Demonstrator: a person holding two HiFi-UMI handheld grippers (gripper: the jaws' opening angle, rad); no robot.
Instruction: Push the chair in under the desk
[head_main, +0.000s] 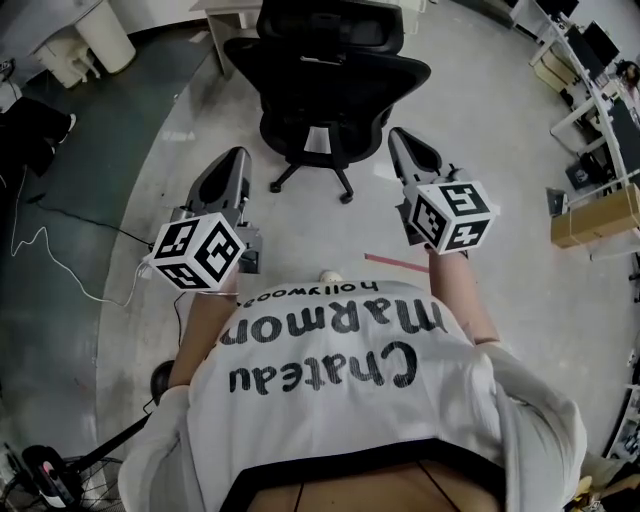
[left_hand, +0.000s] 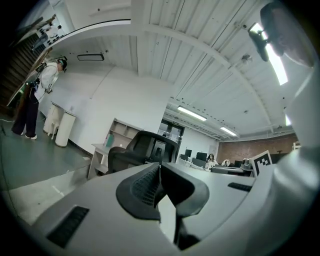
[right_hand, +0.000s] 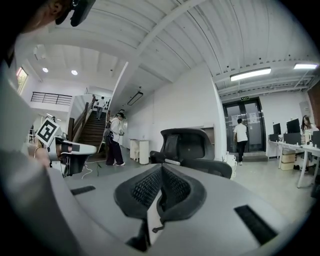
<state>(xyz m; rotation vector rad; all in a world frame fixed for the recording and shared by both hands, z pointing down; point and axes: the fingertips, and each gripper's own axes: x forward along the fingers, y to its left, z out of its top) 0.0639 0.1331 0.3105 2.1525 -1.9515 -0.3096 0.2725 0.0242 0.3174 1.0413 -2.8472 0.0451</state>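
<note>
A black office chair (head_main: 330, 70) stands on the grey floor ahead of me, its back turned toward me. Beyond it, at the top of the head view, shows a corner of a white desk (head_main: 225, 10). My left gripper (head_main: 238, 158) is held short of the chair on its left, shut and empty. My right gripper (head_main: 398, 135) is level with it on the right, also shut with nothing in it. Neither touches the chair. The left gripper view shows the chair (left_hand: 145, 147) next to the desk (left_hand: 100, 150); in the right gripper view the chair (right_hand: 192, 145) is straight ahead.
White bins (head_main: 100, 35) stand at the far left, and a cable (head_main: 60, 250) trails over the floor on the left. A cardboard box (head_main: 600, 215) and desks with monitors (head_main: 590, 60) line the right side. A person (right_hand: 116, 137) stands by the stairs; another (right_hand: 241, 137) by the door.
</note>
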